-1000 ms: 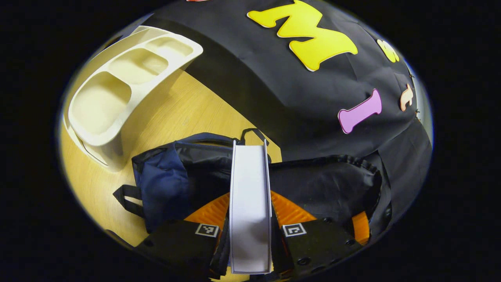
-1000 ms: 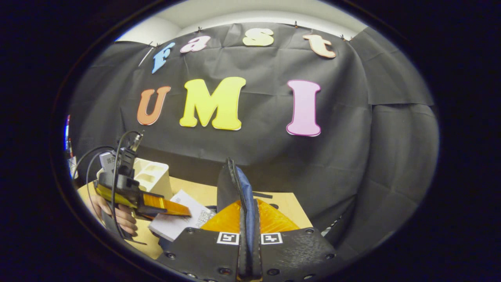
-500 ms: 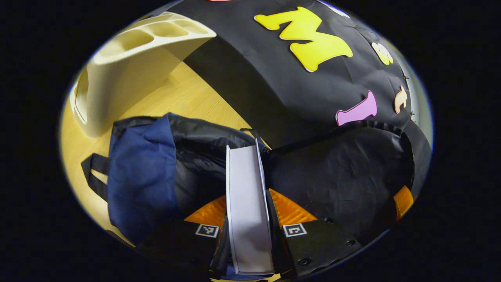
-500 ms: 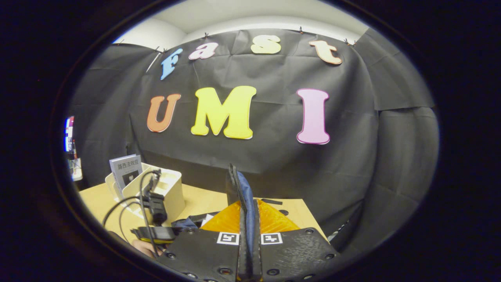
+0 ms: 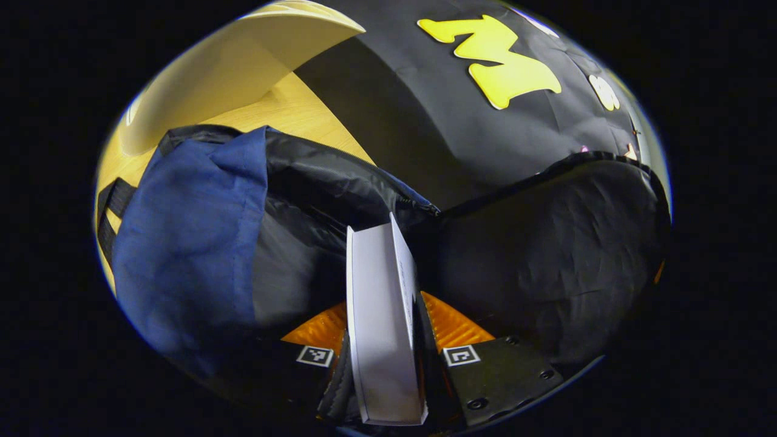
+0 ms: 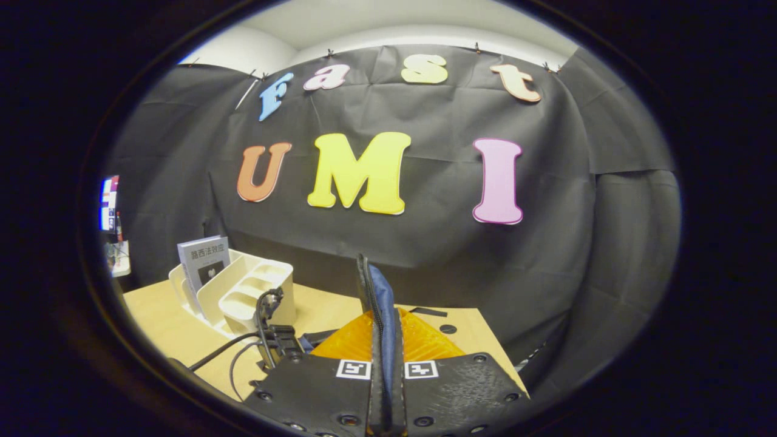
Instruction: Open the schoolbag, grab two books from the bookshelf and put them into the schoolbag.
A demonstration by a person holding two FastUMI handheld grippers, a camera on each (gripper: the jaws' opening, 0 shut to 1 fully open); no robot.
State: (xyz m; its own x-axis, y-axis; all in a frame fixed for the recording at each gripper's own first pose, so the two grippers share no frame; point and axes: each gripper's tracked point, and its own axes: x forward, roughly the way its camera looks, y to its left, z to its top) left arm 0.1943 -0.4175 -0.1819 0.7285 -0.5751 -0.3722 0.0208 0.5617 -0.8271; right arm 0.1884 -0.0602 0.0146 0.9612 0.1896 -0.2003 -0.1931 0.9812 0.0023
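Wood counter [image 6: 182,331] under black cloth wall. Your left tool [image 5: 382,352] is clamped on a white book [image 5: 379,315], its far end inside the open schoolbag [image 5: 200,237]. Right tool [image 6: 383,370] pinches the bag's zipper edge [image 6: 373,297] upright. Bookshelf [image 6: 243,294] holds another book [image 6: 203,258].

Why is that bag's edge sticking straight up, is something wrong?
Nothing looks damaged or spilled. The right gripper pinches the schoolbag flap upright to hold the mouth open, while the left gripper lowers a book into it. Another book stands in the bookshelf.
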